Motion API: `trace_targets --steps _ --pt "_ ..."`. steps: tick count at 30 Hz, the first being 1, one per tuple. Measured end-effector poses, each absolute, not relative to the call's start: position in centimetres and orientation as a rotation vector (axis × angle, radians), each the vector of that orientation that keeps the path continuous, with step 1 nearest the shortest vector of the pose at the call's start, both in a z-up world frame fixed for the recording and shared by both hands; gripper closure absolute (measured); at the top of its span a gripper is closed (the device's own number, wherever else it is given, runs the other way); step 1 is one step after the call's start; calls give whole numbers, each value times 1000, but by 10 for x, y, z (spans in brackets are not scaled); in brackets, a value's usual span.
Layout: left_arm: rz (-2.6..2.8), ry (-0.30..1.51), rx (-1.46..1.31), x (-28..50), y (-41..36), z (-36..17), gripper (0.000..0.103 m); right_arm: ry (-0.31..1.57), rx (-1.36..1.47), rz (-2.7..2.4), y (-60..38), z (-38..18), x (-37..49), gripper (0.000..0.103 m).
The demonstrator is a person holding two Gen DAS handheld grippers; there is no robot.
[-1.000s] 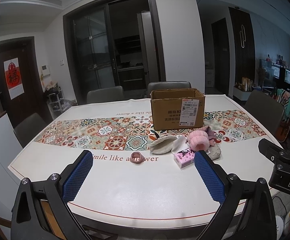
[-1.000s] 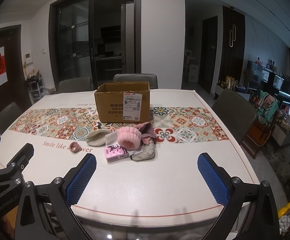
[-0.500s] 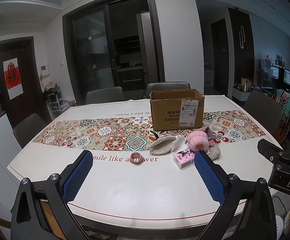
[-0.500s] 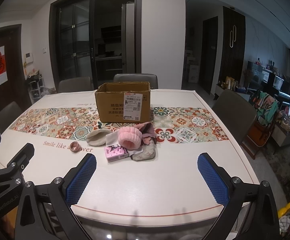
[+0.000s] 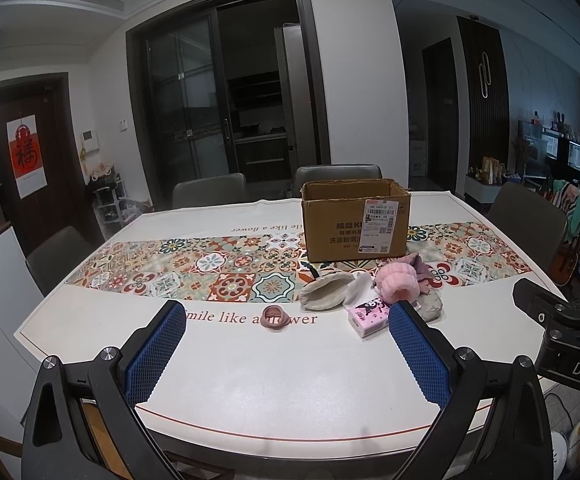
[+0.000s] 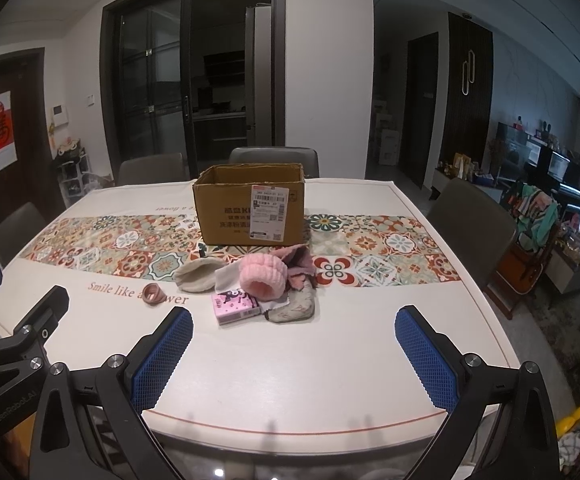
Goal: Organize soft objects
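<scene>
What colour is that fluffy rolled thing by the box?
Pink; the fluffy roll shows best in the right wrist view.

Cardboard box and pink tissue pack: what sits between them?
In the right wrist view, a pink fluffy headband and a white cloth lie between the cardboard box and the pink tissue pack.

We counted one cardboard box (image 6: pixel 249 212) on the tabletop (image 6: pixel 290 360), one pink fuzzy band (image 6: pixel 261 276), one cream pouch (image 6: pixel 195 278), one pink tissue packet (image 6: pixel 234 306), one grey cloth piece (image 6: pixel 294 310), one mauve cloth (image 6: pixel 300 260) and one small brown ring (image 6: pixel 153 293). We also counted four chairs and two grippers, each with two blue fingers.
</scene>
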State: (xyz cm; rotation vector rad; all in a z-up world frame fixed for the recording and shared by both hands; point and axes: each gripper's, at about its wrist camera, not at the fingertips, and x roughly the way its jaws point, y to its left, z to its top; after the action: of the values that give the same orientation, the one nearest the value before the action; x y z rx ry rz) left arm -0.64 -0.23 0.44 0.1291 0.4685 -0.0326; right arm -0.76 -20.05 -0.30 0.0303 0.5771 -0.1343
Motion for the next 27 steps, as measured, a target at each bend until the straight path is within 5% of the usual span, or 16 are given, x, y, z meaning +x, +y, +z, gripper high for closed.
trace_targets --steps 27 --pt "-78 528 170 51 29 -17 0 644 72 -114 -179 -21 33 0"
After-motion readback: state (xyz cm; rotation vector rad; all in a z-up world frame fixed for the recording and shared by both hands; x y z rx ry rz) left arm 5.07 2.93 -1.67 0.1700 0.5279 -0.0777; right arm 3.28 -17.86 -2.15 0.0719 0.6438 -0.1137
